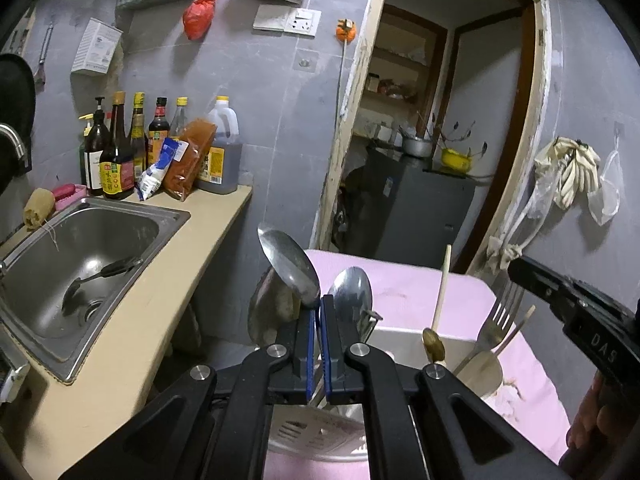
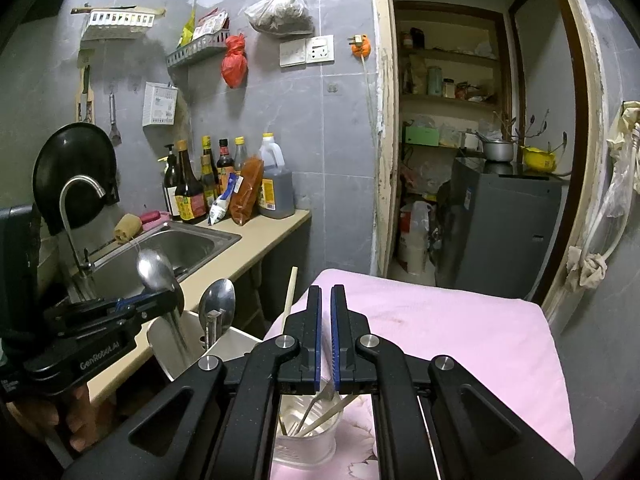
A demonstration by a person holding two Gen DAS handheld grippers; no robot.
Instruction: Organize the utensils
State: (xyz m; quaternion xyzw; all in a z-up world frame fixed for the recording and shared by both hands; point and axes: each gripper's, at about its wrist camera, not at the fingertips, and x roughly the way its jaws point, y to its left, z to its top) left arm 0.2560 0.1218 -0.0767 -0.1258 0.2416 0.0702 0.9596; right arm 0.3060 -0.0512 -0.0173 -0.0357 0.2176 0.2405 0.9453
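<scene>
Left gripper clamped on a steel spoon above the utensil holder; right gripper closed on nothing over the pink cloth.

Readable writing: "DAS" on the right gripper's body in the left view, "GenRobot.AI" on the left gripper's in the right view; bottle labels are too small to read. The left view alone shows a fork and a dark utensil lying in the sink. The right view alone shows the tap and a clear cup holding what look like chopsticks and a fork. Two spoons stand raised: the gripped one, and a second spoon upright in the holder, beside one wooden-handled utensil.
</scene>
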